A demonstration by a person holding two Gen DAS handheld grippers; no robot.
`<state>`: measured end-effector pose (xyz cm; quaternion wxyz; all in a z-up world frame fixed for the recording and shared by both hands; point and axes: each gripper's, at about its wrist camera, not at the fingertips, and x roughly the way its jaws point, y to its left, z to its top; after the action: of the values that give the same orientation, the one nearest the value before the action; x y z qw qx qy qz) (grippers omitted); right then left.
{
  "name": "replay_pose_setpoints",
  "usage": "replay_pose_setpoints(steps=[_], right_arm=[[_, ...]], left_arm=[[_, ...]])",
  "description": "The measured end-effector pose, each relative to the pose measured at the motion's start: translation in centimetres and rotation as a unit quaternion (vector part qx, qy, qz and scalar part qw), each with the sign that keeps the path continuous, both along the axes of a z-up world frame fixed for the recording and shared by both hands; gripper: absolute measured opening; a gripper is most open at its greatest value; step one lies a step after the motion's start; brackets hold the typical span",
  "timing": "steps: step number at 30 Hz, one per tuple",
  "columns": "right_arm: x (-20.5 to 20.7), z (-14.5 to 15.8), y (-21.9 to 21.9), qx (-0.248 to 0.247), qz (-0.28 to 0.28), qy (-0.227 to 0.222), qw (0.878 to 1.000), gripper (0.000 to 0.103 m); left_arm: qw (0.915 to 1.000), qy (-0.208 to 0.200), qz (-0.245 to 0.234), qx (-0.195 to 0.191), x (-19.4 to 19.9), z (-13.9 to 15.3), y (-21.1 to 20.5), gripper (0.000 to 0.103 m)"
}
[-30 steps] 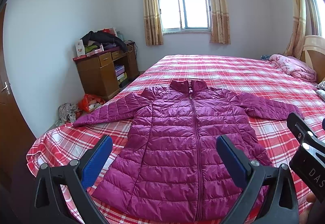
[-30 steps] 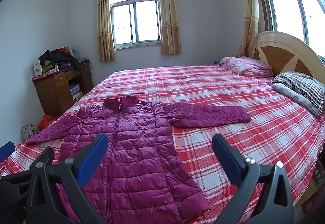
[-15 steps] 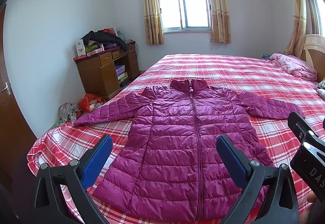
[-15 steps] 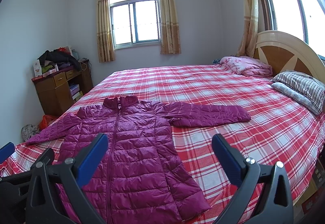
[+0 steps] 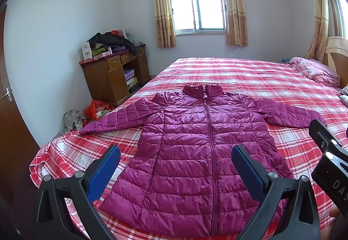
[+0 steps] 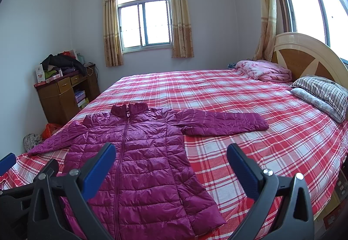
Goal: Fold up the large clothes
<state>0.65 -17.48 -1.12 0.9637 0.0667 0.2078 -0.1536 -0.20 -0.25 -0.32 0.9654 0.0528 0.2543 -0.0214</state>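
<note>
A magenta quilted puffer jacket [image 5: 195, 153] is lying flat, front side up, on the red-and-white plaid bedspread [image 5: 250, 72] near the foot of the bed. Its zipper [image 5: 209, 142] is running closed from the hem up to a short stand-up collar [image 5: 203, 89], and the shiny fabric is catching light across its horizontal stitched channels. Both sleeves are stretching outward: one sleeve [image 5: 115, 119] is angling toward the bed's edge by the wooden desk [image 5: 108, 81], while the other sleeve [image 6: 221, 122] is reaching across the plaid toward the pillows [image 6: 322, 94]. The hem is sitting close to the near edge of the mattress, slightly flared and lightly wrinkled.

The left gripper [image 5: 175, 166] is hovering above the lower body of the jacket, its blue-padded fingers [image 5: 104, 172] spread wide with nothing between them. The right gripper [image 6: 170, 166] is hanging over the jacket's side and the bare plaid next to it, its jaws likewise standing wide apart and holding nothing. Neither gripper is touching the cloth.

In the right wrist view, part of the left gripper is showing at the lower left edge [image 6: 26, 172]. A folded pink blanket [image 6: 263, 70] is resting near the headboard [image 6: 304, 59], well apart from the jacket.
</note>
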Motion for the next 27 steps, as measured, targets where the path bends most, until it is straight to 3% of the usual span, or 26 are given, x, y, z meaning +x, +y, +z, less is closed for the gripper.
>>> replay_pose_setpoints(steps=[27], right_arm=[[-0.12,-0.09,0.08,0.001,0.001,0.000,1.000,0.103]], left_arm=[[1.0000,0.002,0.000,0.000,-0.07,0.02,-0.06,0.102]])
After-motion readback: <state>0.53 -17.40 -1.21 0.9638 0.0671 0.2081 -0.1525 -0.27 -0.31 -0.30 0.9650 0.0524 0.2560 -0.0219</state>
